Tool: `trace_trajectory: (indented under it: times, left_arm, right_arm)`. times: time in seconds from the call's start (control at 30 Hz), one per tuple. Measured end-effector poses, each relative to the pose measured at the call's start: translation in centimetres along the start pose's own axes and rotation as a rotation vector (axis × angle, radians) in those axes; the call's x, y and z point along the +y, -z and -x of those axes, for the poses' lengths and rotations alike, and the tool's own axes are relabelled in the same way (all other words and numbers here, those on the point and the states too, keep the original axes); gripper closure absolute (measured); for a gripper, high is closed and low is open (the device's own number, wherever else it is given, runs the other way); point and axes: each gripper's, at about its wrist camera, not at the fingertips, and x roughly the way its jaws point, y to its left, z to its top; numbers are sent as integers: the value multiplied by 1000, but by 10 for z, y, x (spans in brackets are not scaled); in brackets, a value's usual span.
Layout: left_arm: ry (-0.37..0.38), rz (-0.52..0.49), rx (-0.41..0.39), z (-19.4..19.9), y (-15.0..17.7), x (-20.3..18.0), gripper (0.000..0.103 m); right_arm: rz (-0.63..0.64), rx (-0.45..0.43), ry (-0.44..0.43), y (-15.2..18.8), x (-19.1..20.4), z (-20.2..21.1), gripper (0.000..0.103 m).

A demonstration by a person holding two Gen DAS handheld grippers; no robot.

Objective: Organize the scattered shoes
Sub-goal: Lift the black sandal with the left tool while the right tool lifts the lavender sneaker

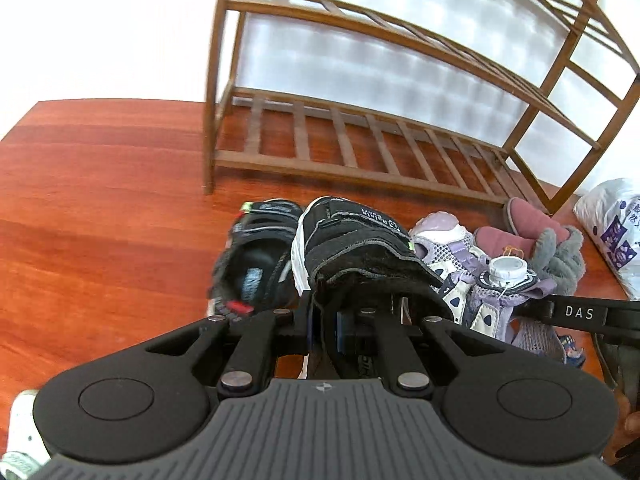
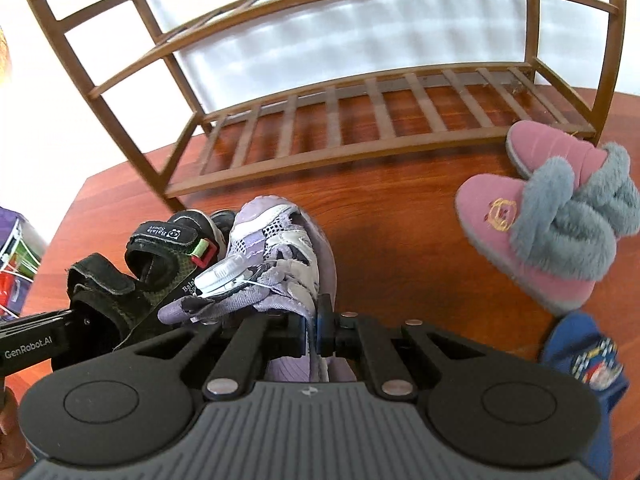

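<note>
Wooden floor (image 2: pixel 400 216) by rack (image 2: pixel 360 136) | left fingers (image 1: pixel 320 320) grip black sandal (image 1: pixel 360 248) | right fingers (image 2: pixel 320 328) grip purple sneaker (image 2: pixel 280 240) (both lifted)

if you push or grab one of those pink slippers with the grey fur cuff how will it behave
The pink slippers look soft and padded, so one would likely squash under the pads rather than hold its shape. The grey fur cuff may slip or compress in a pinch. They lean on each other on the wooden floor, so pushing one probably shifts both; rolling seems unlikely.
</note>
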Motion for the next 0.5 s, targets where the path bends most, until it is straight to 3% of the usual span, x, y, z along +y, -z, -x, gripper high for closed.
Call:
trace_trajectory:
  times: [0.27, 0.5]
  left_arm:
    - [-18, 15, 14, 38, 19, 55, 92]
    - [-38, 39, 23, 40, 23, 104, 92]
  right_arm:
    - [-75, 9, -29, 36, 43, 16, 97]
    - [-174, 24, -28, 77, 69, 15, 97]
